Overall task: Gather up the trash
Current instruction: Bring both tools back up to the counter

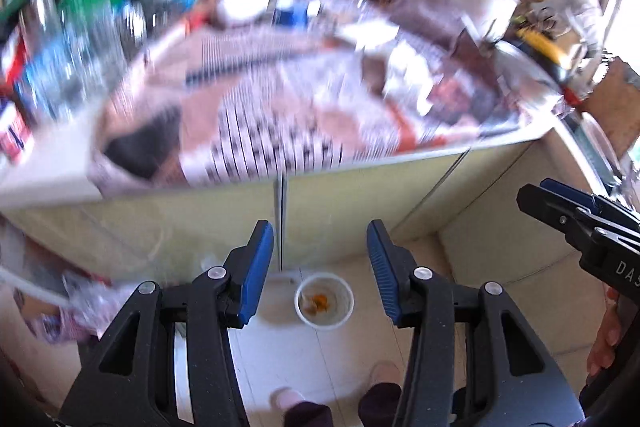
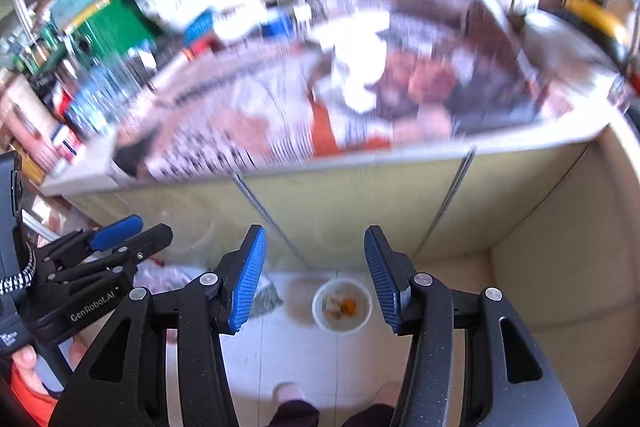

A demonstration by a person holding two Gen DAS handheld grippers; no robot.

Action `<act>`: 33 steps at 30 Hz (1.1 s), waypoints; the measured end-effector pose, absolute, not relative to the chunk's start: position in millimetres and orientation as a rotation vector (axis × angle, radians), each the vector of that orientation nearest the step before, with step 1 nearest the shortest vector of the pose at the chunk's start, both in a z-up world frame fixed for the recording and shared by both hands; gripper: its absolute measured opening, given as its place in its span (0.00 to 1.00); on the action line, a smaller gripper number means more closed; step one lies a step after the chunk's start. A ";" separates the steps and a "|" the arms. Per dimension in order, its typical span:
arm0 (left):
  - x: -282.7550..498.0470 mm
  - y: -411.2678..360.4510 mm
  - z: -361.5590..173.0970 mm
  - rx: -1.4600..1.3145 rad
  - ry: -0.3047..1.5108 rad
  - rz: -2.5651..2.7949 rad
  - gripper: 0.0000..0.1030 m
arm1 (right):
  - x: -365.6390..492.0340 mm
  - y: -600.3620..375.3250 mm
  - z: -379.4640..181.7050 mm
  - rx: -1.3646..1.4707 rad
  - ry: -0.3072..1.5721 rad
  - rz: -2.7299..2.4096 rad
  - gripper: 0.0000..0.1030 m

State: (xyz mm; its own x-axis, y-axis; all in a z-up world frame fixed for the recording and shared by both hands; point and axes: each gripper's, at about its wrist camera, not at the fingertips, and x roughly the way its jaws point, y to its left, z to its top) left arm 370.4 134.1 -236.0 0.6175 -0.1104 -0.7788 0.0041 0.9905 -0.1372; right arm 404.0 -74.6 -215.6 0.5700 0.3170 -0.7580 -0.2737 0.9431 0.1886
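Cluttered newspaper-covered counter (image 1: 280, 115) above, white cup (image 1: 324, 301) of scraps on floor below; both left gripper (image 1: 320, 267) and right gripper (image 2: 316, 275) parted, empty; likely light, crushable, best pinched at rim.

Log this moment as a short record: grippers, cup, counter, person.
left gripper: open, nothing between its fingers
right gripper: open, nothing between its fingers
cup: white, upright on the floor before the cabinet, orange and pale scraps inside
counter: covered with printed paper, crumpled white tissue on top; blurred
person: feet in pale slippers behind the cup
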 end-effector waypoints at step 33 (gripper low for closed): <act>587.8 43.5 -211.3 -0.146 0.956 0.010 0.86 | 597.1 -157.4 -156.6 0.016 0.802 0.340 0.60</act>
State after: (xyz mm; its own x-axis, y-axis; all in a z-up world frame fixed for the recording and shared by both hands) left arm 587.8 43.5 -211.3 0.5772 -0.0563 -0.8147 -0.0725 0.9901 -0.1198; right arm 597.1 -157.4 -156.6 0.6442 0.3044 -0.7017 -0.2922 0.9458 0.1421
